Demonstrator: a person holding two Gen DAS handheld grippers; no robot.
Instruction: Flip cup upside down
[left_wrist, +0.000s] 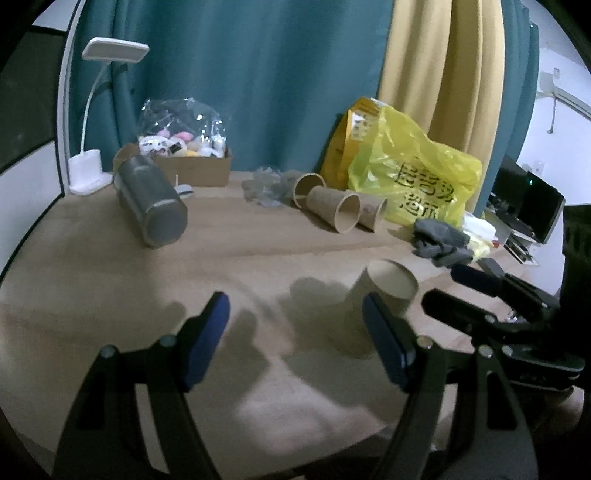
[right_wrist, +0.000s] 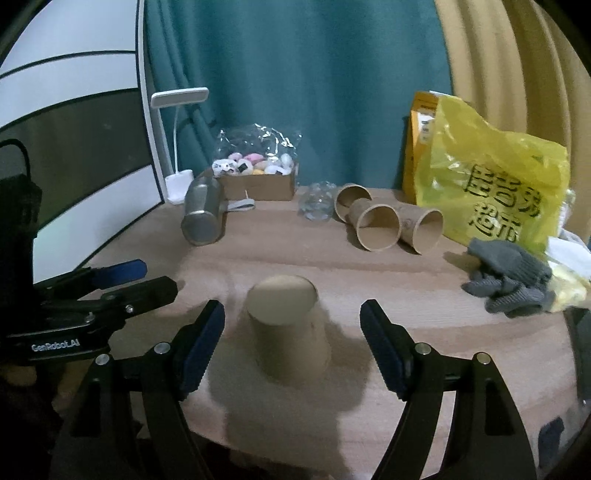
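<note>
A brown paper cup (right_wrist: 286, 328) stands on the wooden table (right_wrist: 424, 332) near its front edge. Its closed base faces up and its wider mouth rests on the table, so it appears already upside down.

The right tongs (right_wrist: 291, 345) hover just in front of the cup, spread wide, holding nothing. The cup sits between the 2 blue-padded fingers (right_wrist: 201, 345), nearer the left one, with a gap on each side.

The left tongs (left_wrist: 297, 341) are also wide open and empty, over bare table just left of the cup (left_wrist: 384, 295).

At the back of the table lie 3 more paper cups (right_wrist: 376, 225) on their sides, a steel bottle (right_wrist: 203, 216) tipped over, a yellow plastic bag (right_wrist: 495, 177), grey gloves (right_wrist: 506, 282), a cardboard box of small toys (right_wrist: 258, 181) and a white desk lamp (right_wrist: 177, 147).

Judging from this, the flip looks done and the step in hand is clearing away. To do it well, draw the right tongs straight back, keeping them wide, so neither pad brushes the light cup and tips it.
</note>
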